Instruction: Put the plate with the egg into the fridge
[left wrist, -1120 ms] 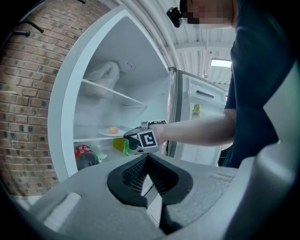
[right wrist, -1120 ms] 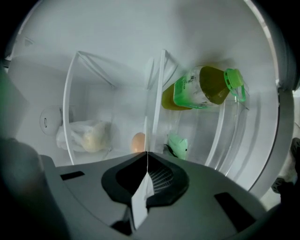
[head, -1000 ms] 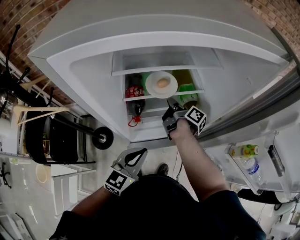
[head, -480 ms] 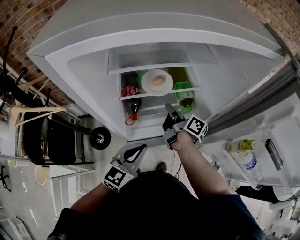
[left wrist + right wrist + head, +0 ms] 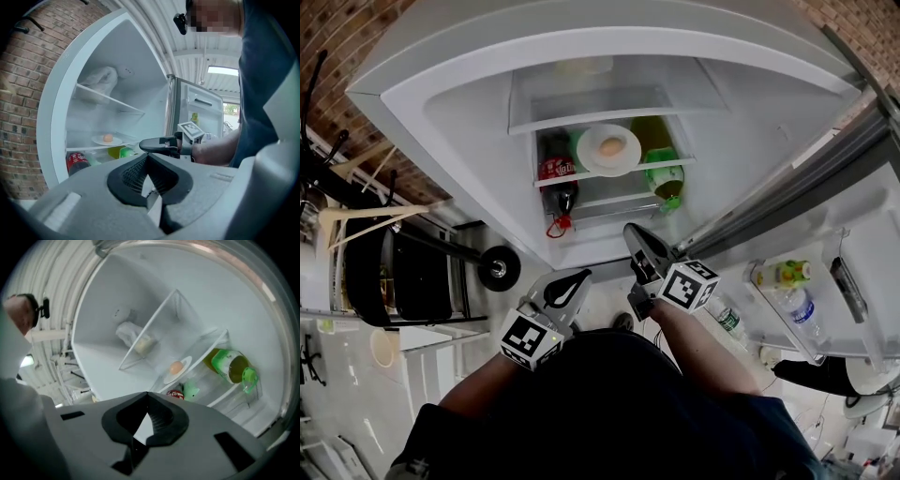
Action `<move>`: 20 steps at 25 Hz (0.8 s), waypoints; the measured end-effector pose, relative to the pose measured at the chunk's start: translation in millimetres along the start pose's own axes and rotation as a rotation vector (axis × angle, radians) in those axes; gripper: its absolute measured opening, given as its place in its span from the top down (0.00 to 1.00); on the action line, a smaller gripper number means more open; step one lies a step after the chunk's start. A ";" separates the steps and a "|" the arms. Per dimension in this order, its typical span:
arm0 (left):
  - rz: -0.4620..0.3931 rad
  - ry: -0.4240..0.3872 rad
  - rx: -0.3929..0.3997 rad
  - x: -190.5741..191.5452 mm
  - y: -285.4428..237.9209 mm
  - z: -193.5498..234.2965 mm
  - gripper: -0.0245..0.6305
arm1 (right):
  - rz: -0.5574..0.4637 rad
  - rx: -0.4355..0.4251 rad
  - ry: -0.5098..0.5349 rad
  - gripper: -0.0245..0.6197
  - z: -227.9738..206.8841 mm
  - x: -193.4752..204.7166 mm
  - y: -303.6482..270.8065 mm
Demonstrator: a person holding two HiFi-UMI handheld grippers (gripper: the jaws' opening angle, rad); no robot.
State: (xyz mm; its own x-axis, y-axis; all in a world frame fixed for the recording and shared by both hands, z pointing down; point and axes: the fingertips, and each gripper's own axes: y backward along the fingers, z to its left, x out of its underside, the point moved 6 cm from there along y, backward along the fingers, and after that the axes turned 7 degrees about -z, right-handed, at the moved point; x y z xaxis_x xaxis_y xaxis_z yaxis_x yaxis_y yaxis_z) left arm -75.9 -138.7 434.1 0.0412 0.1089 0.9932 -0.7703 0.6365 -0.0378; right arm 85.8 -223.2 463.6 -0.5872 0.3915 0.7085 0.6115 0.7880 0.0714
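Note:
The white plate [image 5: 608,150] with the brown egg [image 5: 611,146] rests on a middle shelf of the open fridge [image 5: 469,122], with nothing touching it. My right gripper [image 5: 630,231] is shut and empty, hanging in front of the fridge opening below the shelf. My left gripper [image 5: 581,277] is also shut and empty, lower down and close to my body. In the left gripper view the plate [image 5: 108,140] lies far back on the left, behind the right gripper [image 5: 143,145]. In the right gripper view the plate [image 5: 178,370] sits beyond my shut jaw tips [image 5: 147,393].
A red-labelled cola bottle [image 5: 555,178] and a green bottle [image 5: 662,178] lie under the plate's shelf. A pale bag [image 5: 133,337] sits on the upper glass shelf. The open door [image 5: 825,281] at right holds small bottles [image 5: 787,275]. A wheeled cart [image 5: 422,272] stands at left.
My right gripper has drawn back out of the fridge toward me and lower. The plate with the egg stays on the shelf. The left gripper has hardly moved.

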 end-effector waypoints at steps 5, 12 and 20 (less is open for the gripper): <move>-0.001 -0.003 0.014 -3.3 -1.6 -3.7 0.96 | 0.061 -0.105 0.245 0.95 30.7 14.9 15.0; -0.001 -0.014 0.031 -7.0 1.8 -12.8 0.96 | 0.084 -0.206 0.523 0.95 70.9 27.8 35.7; 0.011 -0.021 0.046 -4.9 4.7 -19.6 0.96 | 0.098 -0.189 0.590 0.95 75.7 40.8 44.1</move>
State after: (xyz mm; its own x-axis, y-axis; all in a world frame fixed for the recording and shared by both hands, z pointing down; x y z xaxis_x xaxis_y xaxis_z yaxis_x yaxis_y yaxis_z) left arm -67.2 -121.3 426.9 0.0199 0.0995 0.9948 -0.7991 0.5996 -0.0440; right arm 48.7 -136.5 442.5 -0.1646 0.0868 0.9825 0.7627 0.6429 0.0710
